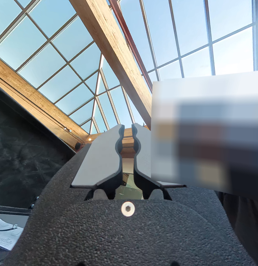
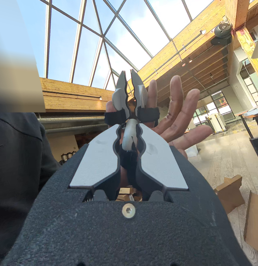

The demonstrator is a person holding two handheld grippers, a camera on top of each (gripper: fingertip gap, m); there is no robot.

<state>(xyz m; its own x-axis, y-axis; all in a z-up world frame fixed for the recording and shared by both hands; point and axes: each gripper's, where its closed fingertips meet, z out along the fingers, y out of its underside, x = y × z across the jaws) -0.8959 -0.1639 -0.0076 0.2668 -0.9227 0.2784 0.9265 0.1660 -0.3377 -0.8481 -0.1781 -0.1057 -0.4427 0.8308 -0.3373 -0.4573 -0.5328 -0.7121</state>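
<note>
Glazed skylight [image 1: 53, 50] and timber beams [image 1: 111, 43] fill the background, since both grippers are tilted steeply upward. Left gripper [image 1: 128, 126]: jaws narrowly apart, with only wood and sky showing between them. Right gripper [image 2: 129, 126]: jaws spread a little, aimed at an open hand [image 2: 176, 122] just beyond. This hand wears a second pair of grey fingers [image 2: 121, 92] fastened by black straps [image 2: 148, 113]. Their grey stem [image 2: 129, 136] shows in the right gripper's gap, with dark space on its left side, so it appears not pinched. Cardboard boxes [image 2: 229, 191] lie on the floor, lower right.
</note>
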